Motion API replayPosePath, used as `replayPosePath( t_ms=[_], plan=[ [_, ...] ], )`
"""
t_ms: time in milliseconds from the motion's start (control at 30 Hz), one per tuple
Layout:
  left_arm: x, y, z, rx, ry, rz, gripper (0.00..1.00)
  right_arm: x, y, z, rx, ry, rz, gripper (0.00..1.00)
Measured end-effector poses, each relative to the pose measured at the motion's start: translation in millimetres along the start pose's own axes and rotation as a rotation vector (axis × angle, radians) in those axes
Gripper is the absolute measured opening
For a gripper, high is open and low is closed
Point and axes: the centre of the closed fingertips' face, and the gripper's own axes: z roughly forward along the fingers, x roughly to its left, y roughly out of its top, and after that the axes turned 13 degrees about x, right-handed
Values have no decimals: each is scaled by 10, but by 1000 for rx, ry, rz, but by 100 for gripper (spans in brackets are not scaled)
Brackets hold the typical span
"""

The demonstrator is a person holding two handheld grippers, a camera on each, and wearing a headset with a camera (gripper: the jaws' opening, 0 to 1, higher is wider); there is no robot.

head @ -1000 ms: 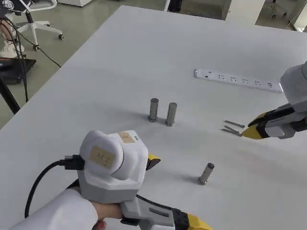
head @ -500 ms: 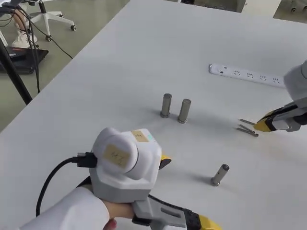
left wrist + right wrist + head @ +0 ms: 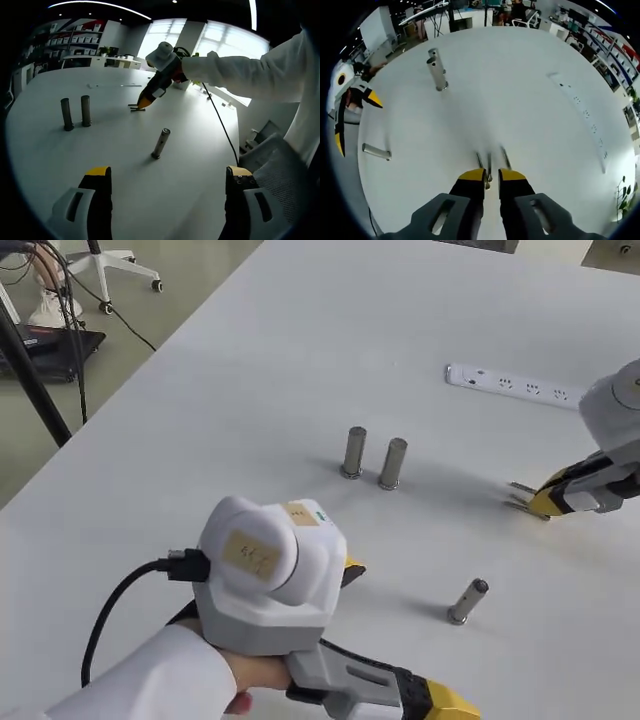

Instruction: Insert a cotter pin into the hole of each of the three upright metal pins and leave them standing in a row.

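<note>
On my head view two metal pins (image 3: 353, 452) (image 3: 393, 463) stand upright side by side in the middle of the table (image 3: 250, 360), close together but apart, long axes vertical. The third pin (image 3: 467, 601) lies on its side closer to my edge and to the right of that pair. Its long axis runs from near-left to far-right, flanged foot toward me and open end away. The cotter pins (image 3: 520, 495) lie flat further right. In the right gripper view I see three thin ones (image 3: 490, 162), blurred, roughly parallel and pointing away along the jaws. My right gripper (image 3: 545, 502) has its tips at their near ends, jaws drawn close with a narrow gap and one cotter pin running into it. I cannot tell if either jaw touches it. My left gripper (image 3: 398, 635) hangs above the table near my edge, jaws wide apart with nothing between them, aimed toward the lying pin (image 3: 160, 143). A white power strip (image 3: 510, 387) lies beyond the cotter pins toward the far edge.
</note>
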Motion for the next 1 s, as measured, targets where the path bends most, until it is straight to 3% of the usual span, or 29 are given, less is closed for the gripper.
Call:
replayPosePath(
  t_ms=[33,200,233,500,533,600,800,867,1000],
  plan=[
    [-2,-8,6,4,1,3,95,-33,28,-13,-11,-18,-10,4],
    [-14,-49,44,20,-10,-4,96,-3,-13,6,23,-1,-16,4],
    [-21,-57,50,23,-12,-4,97,20,26,7,4,9,-34,2],
    [-24,-74,54,30,-14,-2,96,20,6,22,33,11,-69,1],
    [-22,-74,54,29,-13,-1,96,24,2,24,38,13,-85,1],
    [-15,-78,51,29,-10,0,96,37,4,25,47,6,-187,1],
    [-44,-91,56,33,-21,6,96,40,-11,35,70,18,-161,0],
    [-54,-90,60,34,-23,8,95,-8,-15,44,71,-14,-148,0],
    [-60,-88,56,33,-25,7,95,14,-16,36,62,-6,-139,0]
  ],
)
